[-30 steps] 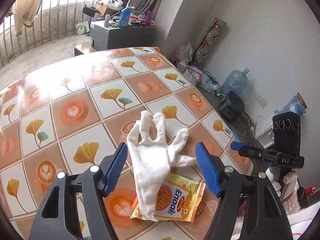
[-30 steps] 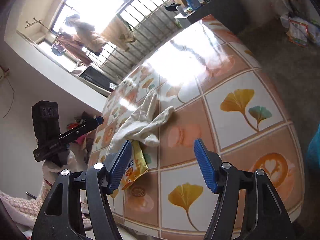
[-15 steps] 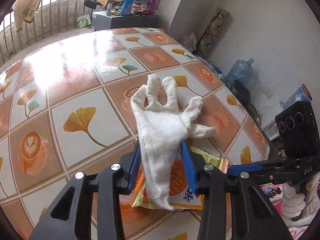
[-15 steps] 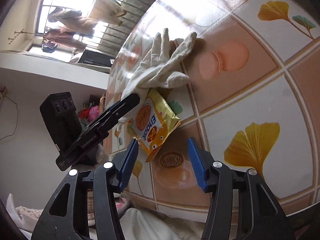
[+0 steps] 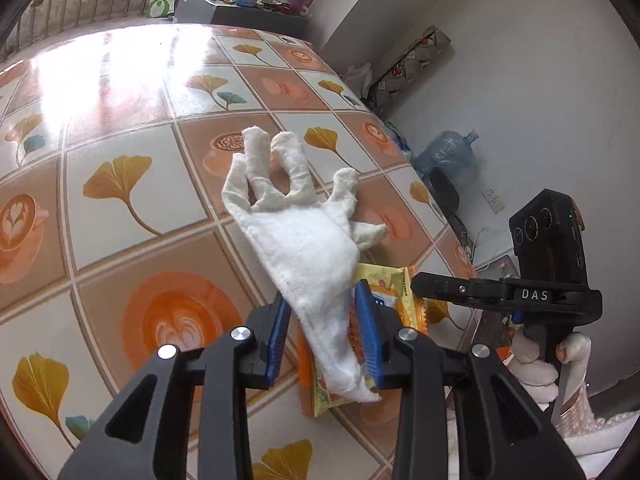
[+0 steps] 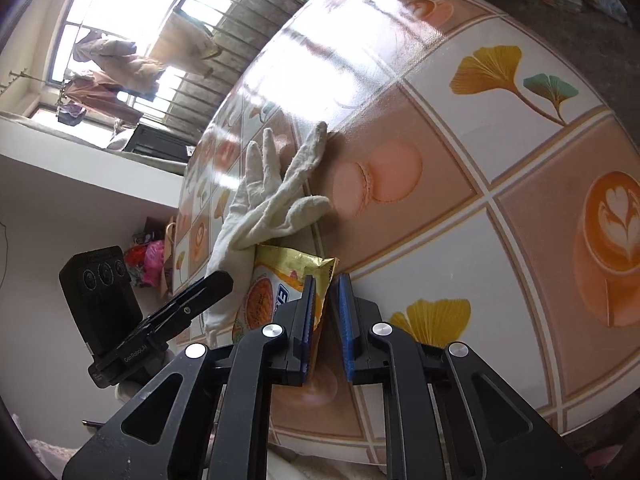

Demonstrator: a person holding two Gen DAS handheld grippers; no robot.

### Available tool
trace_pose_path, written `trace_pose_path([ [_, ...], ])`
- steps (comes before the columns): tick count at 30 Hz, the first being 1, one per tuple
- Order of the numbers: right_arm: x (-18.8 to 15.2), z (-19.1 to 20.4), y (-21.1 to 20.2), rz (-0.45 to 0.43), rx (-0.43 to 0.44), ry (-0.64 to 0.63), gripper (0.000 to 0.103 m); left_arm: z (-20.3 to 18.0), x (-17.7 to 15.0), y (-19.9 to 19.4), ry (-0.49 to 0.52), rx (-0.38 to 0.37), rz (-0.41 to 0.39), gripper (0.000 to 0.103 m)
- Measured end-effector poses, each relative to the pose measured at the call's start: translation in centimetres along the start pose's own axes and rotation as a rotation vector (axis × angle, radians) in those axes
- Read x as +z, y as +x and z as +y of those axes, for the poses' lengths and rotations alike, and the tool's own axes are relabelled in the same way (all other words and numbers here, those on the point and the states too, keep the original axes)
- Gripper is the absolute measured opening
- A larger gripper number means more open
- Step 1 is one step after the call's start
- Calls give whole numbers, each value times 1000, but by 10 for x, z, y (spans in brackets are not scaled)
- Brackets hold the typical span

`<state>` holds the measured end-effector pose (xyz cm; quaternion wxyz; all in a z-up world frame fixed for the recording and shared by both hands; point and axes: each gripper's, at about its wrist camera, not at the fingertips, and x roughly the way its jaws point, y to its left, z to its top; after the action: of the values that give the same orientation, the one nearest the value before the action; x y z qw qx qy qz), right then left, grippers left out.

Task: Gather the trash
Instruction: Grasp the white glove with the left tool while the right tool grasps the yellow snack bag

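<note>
The tiled worktop carries a white cloth glove lying partly over a yellow snack packet near its edge. My left tool pinches the glove's cuff between its blue pads, the glove's fingers resting on the tiles. My right tool has just been closing, and its pads now squeeze the packet's crimped edge, which stands up between them.

Daylight is streaming through a barred window, glaring off the tiled tabletop; a water jug is standing by the white wall
</note>
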<state>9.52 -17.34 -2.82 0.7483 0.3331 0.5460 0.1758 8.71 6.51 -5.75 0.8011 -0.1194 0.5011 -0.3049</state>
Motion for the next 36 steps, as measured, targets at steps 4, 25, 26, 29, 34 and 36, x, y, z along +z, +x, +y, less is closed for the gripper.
trace_pose_path([
  [4,-8,4,5,15,10,-11,25,4,6,3,-23,10,-7,37],
  [25,-12,2,11,46,5,-48,6,-4,4,12,13,55,-23,28],
  [26,-13,-1,7,43,15,-45,5,-4,4,10,15,54,-27,28],
  [29,-14,-4,-1,20,11,-52,3,-6,8,2,34,67,-54,28],
  [34,-15,-10,-7,-9,12,-50,2,-8,18,-14,49,67,-114,23],
  [36,-16,-12,-9,-22,17,-46,2,-9,23,-21,61,66,-136,20],
])
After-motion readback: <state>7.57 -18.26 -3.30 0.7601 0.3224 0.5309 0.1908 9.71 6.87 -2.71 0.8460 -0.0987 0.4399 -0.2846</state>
